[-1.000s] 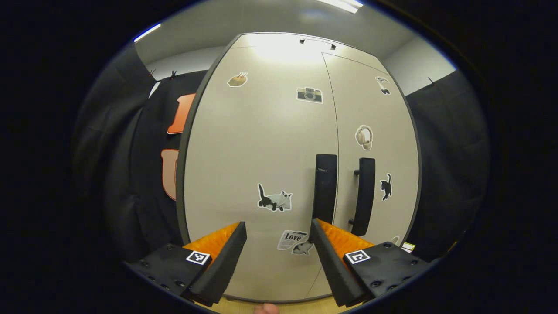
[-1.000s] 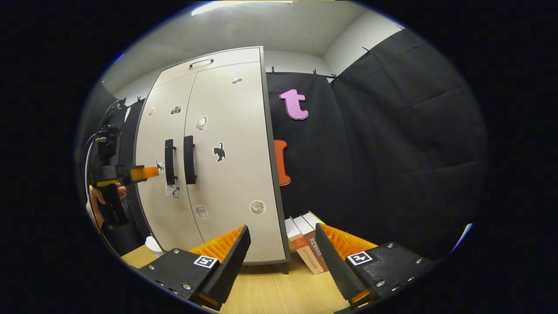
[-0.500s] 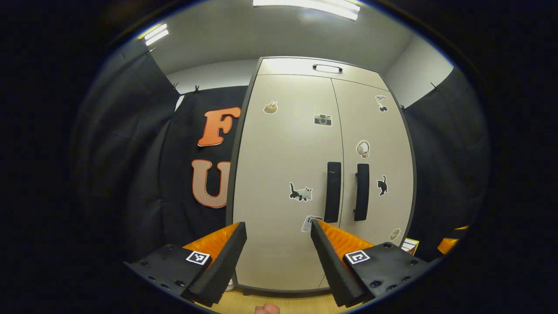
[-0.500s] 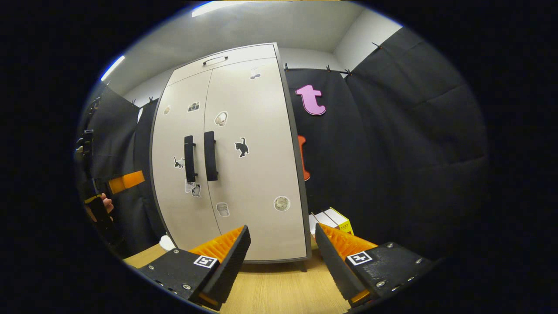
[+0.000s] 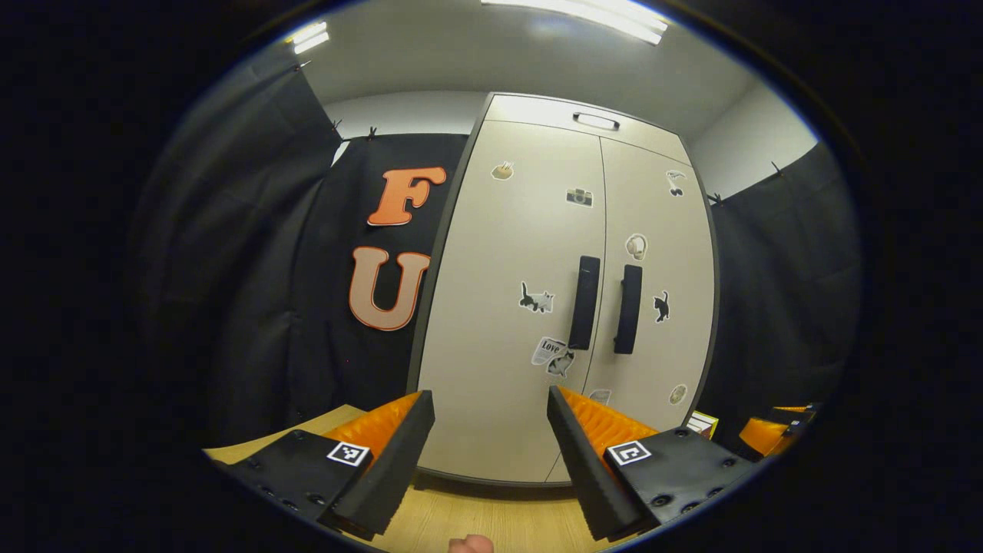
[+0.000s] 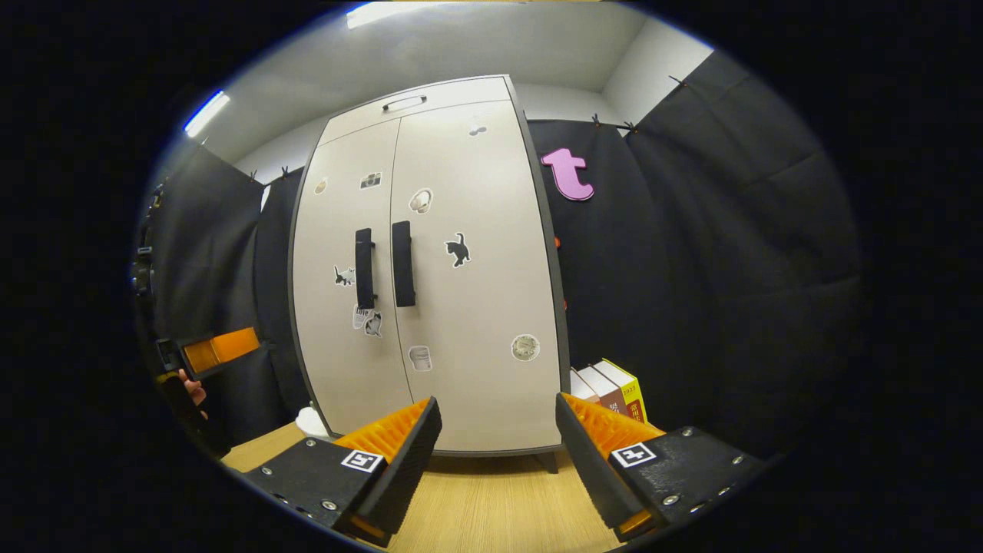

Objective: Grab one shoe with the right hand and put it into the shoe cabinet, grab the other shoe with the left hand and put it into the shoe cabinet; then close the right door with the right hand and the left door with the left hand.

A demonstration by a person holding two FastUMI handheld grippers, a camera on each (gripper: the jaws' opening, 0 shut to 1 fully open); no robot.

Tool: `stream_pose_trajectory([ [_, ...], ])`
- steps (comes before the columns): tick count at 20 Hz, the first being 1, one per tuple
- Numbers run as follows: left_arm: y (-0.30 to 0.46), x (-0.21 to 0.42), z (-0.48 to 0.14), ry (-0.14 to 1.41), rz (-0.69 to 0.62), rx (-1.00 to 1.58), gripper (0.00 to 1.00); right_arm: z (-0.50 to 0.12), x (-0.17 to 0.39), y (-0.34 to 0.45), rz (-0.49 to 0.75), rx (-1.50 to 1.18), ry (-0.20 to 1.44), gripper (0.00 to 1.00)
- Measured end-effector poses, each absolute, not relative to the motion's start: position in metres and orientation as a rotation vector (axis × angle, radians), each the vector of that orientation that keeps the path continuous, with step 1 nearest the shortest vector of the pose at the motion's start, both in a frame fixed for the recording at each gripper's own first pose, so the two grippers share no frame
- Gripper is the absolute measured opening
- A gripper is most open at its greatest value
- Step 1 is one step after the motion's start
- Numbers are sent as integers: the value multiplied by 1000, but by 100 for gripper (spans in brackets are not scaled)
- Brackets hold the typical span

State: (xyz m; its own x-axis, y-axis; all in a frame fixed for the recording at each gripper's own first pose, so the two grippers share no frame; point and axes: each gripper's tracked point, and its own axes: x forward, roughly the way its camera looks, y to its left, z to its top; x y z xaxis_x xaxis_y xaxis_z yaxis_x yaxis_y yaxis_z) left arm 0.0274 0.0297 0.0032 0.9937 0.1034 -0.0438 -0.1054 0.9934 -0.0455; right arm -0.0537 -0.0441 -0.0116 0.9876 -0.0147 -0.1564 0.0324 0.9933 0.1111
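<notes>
The cabinet [image 5: 568, 307] stands mid-frame beyond the left claw [image 5: 490, 449], both doors shut, handles [image 5: 605, 303] side by side. In the right gripper view the right claw [image 6: 498, 453] faces it from the table [image 6: 484, 514], books [image 6: 610, 388] at lower right. Both claws are spread apart, empty.

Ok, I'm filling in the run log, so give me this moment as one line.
shoe cabinet: both doors shut | left gripper: open, empty, facing doors | right gripper: open, empty | books: right of cabinet
</notes>
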Motion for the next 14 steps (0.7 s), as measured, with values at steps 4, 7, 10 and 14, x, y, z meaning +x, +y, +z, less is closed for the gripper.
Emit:
stream_pose_trajectory([
  [4,31,12,-22,98,107,-13,96,-11,-53,-39,-17,137,154,92],
  [7,26,8,-25,110,90,-9,96,-12,-52,-40,-26,124,155,92],
  [10,20,9,-23,107,70,-1,96,-9,-51,-40,-32,133,147,92],
  [14,17,10,-18,92,64,-1,94,-8,-52,-45,-41,118,143,92],
])
